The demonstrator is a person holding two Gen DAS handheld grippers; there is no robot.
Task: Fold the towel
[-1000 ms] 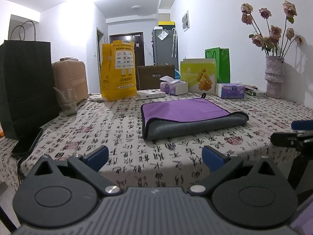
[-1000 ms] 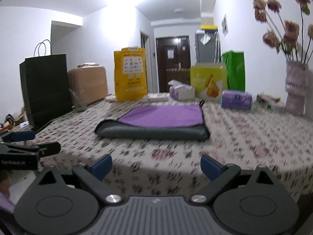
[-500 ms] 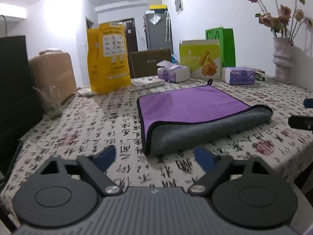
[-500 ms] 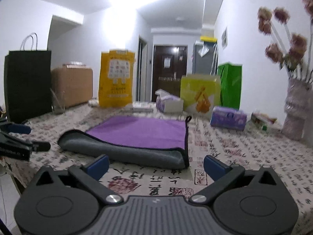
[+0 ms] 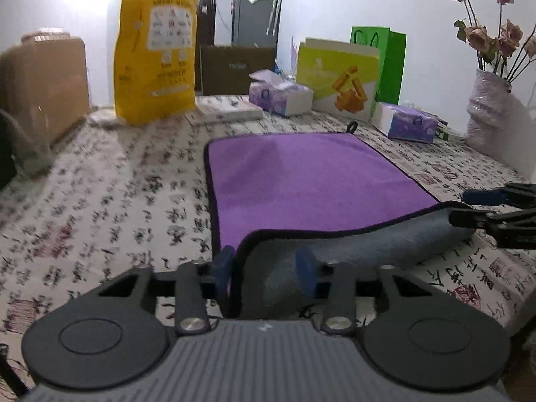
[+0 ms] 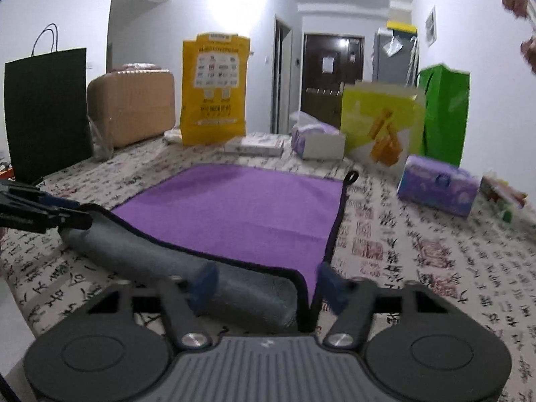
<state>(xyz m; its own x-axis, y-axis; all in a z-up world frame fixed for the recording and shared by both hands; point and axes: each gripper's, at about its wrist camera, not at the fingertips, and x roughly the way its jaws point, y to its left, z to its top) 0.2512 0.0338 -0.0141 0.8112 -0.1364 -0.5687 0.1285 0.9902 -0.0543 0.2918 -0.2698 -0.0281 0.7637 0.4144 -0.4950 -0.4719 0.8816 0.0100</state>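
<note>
A purple towel (image 5: 301, 181) with a grey underside and black edging lies on the patterned tablecloth, its near edge rolled into a grey fold (image 5: 368, 244). My left gripper (image 5: 264, 266) straddles the fold's near left corner, jaws partly closed around it. My right gripper (image 6: 264, 283) straddles the near right corner (image 6: 254, 294) the same way. In the right wrist view the towel (image 6: 241, 207) spreads ahead. Each gripper shows in the other's view, the right (image 5: 495, 214) and the left (image 6: 43, 212).
At the table's far side stand a yellow bag (image 5: 154, 53), tissue boxes (image 5: 279, 92), a yellow-green box (image 5: 338, 77), a green bag (image 6: 442, 110) and a vase of flowers (image 5: 492, 114). A black bag (image 6: 47, 110) and a brown case (image 6: 130, 107) are left.
Both grippers have moved forward onto the towel's near rolled edge and their jaws have narrowed around its two corners.
</note>
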